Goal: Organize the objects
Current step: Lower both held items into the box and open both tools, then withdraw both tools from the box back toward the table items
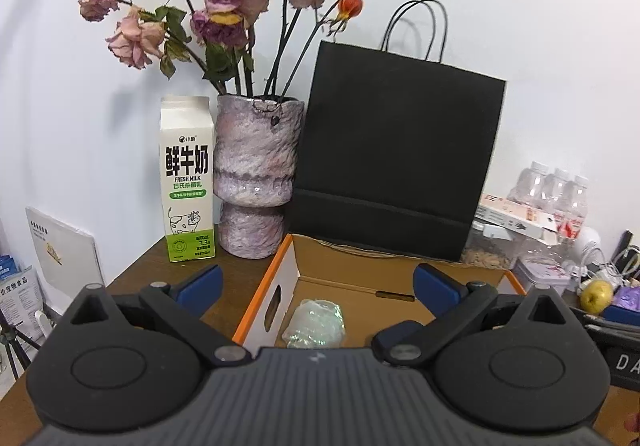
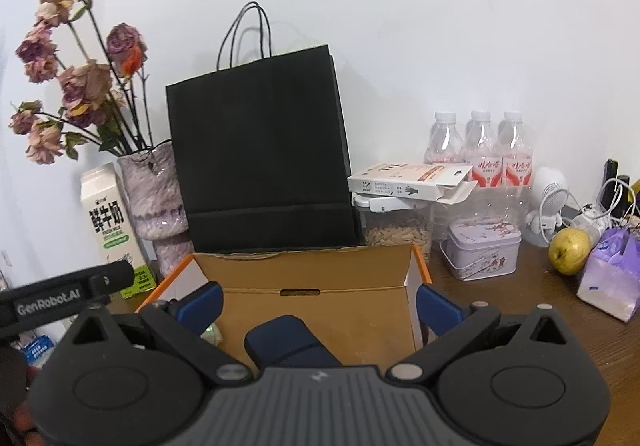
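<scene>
Cardboard box (image 1: 400, 278), orange-edged, sits open on the desk (image 1: 232, 274) before a black paper bag (image 1: 396, 162), holding a crumpled clear wrap (image 1: 316, 324) and a navy case (image 2: 288, 342). Milk carton (image 1: 187, 182) and vase (image 1: 256, 174) stand left. Left hand-held gripper (image 1: 316, 282) and right hand-held gripper (image 2: 320, 304) hover above the box, jaws wide, empty.

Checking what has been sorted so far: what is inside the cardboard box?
Inside the cardboard box: a clear crumpled plastic item at its left and a dark blue object nearer the middle. Each gripper's body hides the near part of the floor, so more could lie there.
</scene>
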Demonstrator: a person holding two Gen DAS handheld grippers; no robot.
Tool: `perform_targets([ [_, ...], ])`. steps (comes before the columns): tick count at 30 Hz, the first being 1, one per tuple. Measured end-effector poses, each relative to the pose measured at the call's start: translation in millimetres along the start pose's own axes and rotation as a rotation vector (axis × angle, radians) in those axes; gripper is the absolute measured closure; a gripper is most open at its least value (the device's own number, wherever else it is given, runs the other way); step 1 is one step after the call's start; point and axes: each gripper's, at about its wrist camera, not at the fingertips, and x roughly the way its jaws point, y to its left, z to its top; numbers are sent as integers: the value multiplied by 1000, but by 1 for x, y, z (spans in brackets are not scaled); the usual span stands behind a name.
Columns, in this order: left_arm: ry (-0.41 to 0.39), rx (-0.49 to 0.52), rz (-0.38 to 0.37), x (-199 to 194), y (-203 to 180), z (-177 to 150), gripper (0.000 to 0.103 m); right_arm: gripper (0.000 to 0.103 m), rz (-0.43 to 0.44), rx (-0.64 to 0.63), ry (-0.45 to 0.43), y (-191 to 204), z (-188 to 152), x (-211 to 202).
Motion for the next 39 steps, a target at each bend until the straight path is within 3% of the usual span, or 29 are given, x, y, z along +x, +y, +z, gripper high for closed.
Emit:
perform_targets([
  [17,-41,34,-27,-73,9,-10,0,0,50,-90,-60,12,-19,-88],
  [39,-24,56,-30,-153,27,-46,0,0,82,-148,-20,23,-70,-159],
])
